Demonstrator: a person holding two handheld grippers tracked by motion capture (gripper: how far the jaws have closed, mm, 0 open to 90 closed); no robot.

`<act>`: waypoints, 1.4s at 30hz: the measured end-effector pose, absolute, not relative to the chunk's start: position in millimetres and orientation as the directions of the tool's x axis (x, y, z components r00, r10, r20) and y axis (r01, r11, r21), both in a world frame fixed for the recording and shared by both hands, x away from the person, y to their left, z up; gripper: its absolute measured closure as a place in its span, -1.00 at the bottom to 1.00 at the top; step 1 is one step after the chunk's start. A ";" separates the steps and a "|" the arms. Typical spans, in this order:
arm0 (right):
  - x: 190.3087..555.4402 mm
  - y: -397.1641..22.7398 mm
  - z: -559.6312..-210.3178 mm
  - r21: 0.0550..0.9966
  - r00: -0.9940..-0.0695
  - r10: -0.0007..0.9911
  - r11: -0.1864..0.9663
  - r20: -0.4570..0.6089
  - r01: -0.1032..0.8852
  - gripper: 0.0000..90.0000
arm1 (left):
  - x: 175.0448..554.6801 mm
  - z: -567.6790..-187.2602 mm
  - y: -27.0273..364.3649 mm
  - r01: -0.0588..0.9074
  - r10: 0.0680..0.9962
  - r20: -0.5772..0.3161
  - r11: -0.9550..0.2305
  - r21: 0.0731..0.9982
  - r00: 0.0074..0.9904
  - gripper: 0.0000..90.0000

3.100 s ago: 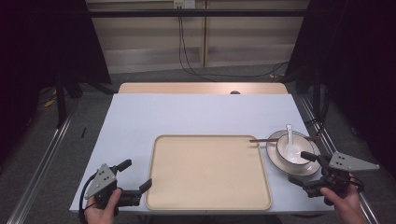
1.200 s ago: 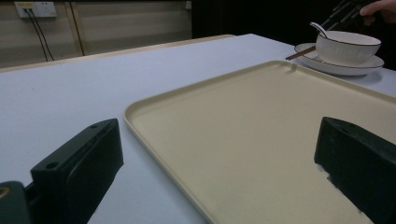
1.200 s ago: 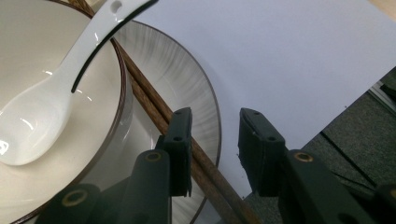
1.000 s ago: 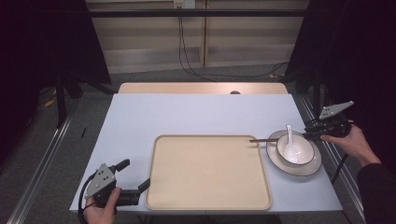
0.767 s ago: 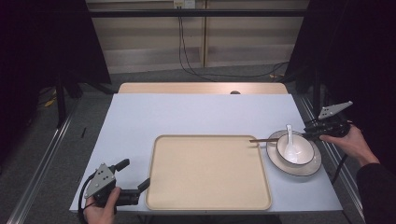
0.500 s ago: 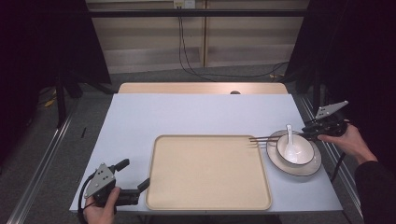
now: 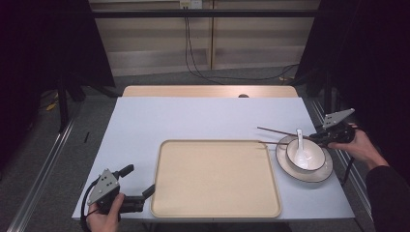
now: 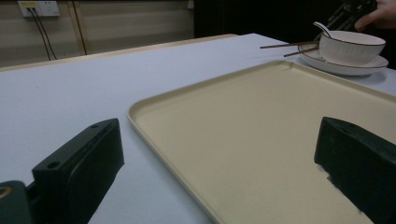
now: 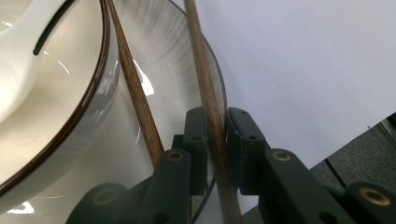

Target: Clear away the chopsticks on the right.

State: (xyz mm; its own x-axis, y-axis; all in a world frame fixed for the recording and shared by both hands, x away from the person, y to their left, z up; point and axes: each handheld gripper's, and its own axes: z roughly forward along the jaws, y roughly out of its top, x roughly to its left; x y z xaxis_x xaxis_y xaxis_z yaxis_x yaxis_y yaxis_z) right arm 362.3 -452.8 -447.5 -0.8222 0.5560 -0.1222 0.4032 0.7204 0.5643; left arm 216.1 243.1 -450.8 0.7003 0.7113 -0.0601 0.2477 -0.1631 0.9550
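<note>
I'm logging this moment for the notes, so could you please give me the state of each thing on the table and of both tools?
Right tool: shut on one chopstick.
Other chopstick: free, lying on the plate.
Bowl: upright on the plate.
Spoon: resting in the bowl.
Tray: flat, empty.
Left tool: open, holding nothing, at the tray's near corner.

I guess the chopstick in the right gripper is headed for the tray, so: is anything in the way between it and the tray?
Nothing visible. The right gripper is shut on one chopstick beside the bowl. The tray lies bare just to its left, with only its low rim to cross. The second chopstick rests on the plate.
</note>
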 end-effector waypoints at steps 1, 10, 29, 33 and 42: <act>362.4 -453.4 -446.1 0.559 -0.813 0.572 0.713 -0.113 0.424 0.80 | 216.1 -450.7 243.1 0.245 0.713 -0.057 -0.164 0.956 0.699 -0.97; 365.1 -457.6 -442.4 0.571 -0.797 0.600 0.678 -0.069 0.462 0.89 | 215.9 -450.8 242.9 0.245 0.711 -0.055 -0.168 0.955 0.701 -0.97; 362.8 -458.7 -427.7 0.630 -0.711 0.703 0.542 0.023 0.556 0.89 | 215.9 -450.7 241.7 0.242 0.706 -0.046 -0.180 0.953 0.706 -0.97; 358.6 -457.2 -417.7 0.652 -0.677 0.734 0.486 0.058 0.582 0.89 | 214.8 -450.1 242.5 0.242 0.712 -0.045 -0.178 0.954 0.700 -0.97; 339.9 -447.6 -405.0 0.665 -0.637 0.766 0.431 0.089 0.610 0.89 | 214.1 -449.7 242.9 0.241 0.709 -0.051 -0.170 0.955 0.703 -0.97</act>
